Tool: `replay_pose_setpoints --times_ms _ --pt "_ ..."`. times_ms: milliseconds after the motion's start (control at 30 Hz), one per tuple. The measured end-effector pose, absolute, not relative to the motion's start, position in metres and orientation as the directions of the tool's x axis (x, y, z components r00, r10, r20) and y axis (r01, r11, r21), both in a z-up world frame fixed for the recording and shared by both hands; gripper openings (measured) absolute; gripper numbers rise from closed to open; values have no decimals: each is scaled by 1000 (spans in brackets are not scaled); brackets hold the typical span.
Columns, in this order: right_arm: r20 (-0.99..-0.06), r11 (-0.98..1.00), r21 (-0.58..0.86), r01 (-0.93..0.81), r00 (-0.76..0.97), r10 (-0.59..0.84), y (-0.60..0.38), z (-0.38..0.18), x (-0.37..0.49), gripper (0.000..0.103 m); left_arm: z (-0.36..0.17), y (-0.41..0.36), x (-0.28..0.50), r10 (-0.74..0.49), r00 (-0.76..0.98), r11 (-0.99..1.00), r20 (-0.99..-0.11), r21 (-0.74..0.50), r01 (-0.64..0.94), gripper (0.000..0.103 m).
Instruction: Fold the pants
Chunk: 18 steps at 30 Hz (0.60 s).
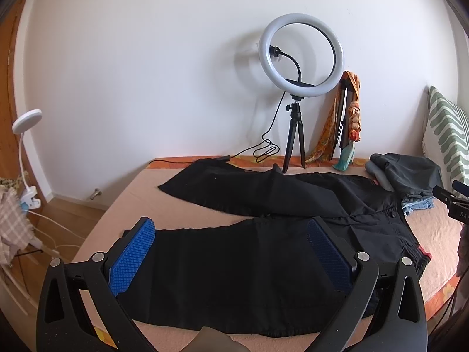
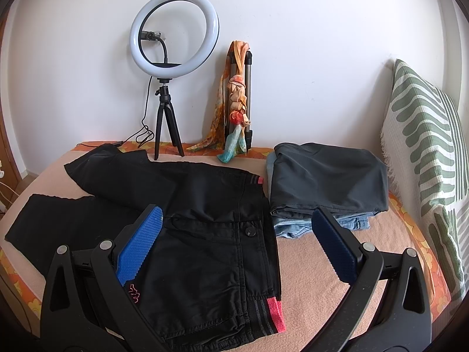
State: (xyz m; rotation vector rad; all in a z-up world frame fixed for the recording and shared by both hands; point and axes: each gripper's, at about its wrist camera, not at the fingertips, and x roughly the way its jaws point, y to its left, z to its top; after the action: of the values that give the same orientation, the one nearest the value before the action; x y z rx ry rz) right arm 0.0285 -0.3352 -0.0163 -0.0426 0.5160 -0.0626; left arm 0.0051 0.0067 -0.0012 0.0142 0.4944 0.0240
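Black pants (image 1: 263, 234) lie spread flat on the bed, legs apart in a V pointing left, waistband with red trim (image 2: 275, 314) at the right. My left gripper (image 1: 231, 234) is open above the near leg, blue pads either side of it. My right gripper (image 2: 237, 228) is open above the waist end of the pants (image 2: 205, 234), near the button (image 2: 249, 231). Neither holds cloth. The right gripper's tip shows at the right edge of the left wrist view (image 1: 451, 202).
A stack of folded clothes (image 2: 328, 179), dark grey over denim, lies right of the pants. A ring light on a tripod (image 2: 173, 41), its cable, and a scarf-wrapped tripod (image 2: 239, 99) stand by the wall. A green-patterned pillow (image 2: 425, 152) is at right. The bed's left edge (image 1: 96, 226) drops to floor.
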Motion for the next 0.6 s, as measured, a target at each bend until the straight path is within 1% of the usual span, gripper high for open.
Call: replay_pose_setpoints --times_ms 600 --pt "-494 997 -53 49 867 -69 -336 -17 29 103 -2 7 1 31 884 1000 -466 16 -26 103"
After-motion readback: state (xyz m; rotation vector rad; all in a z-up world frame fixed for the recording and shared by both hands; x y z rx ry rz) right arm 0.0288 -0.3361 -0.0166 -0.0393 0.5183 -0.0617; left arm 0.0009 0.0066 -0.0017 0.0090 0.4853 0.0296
